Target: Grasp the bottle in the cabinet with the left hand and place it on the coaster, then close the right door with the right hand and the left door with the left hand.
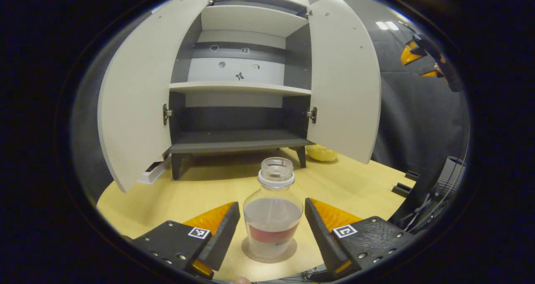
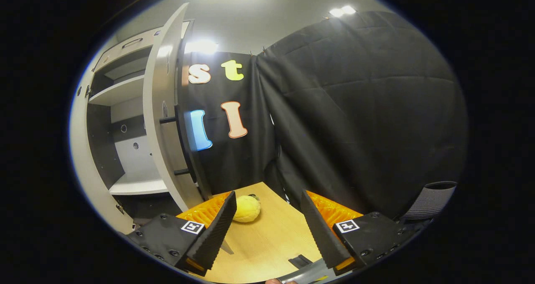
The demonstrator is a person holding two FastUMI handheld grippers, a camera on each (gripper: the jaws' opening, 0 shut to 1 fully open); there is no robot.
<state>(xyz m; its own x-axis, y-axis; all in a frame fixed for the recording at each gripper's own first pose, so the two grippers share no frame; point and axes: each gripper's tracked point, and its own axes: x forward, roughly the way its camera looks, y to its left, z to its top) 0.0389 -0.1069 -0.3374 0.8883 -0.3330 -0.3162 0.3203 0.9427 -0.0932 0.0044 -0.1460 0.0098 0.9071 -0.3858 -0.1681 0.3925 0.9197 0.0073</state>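
the bottle (image 1: 273, 211) is sitting on the coaster (image 1: 269, 250), between the left gripper (image 1: 272, 217)'s spread, released fingers. the right gripper (image 2: 267, 217), also released and holding nothing, is facing the right door (image 2: 165, 117); closing it looks next.

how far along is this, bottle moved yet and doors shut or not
Done: the bottle is out of the cabinet and stands on the coaster on the table. In hand: the left gripper is open, its fingers on either side of the bottle without touching. Left: both doors, right door and left door, are wide open; the right gripper is open beside the right door.
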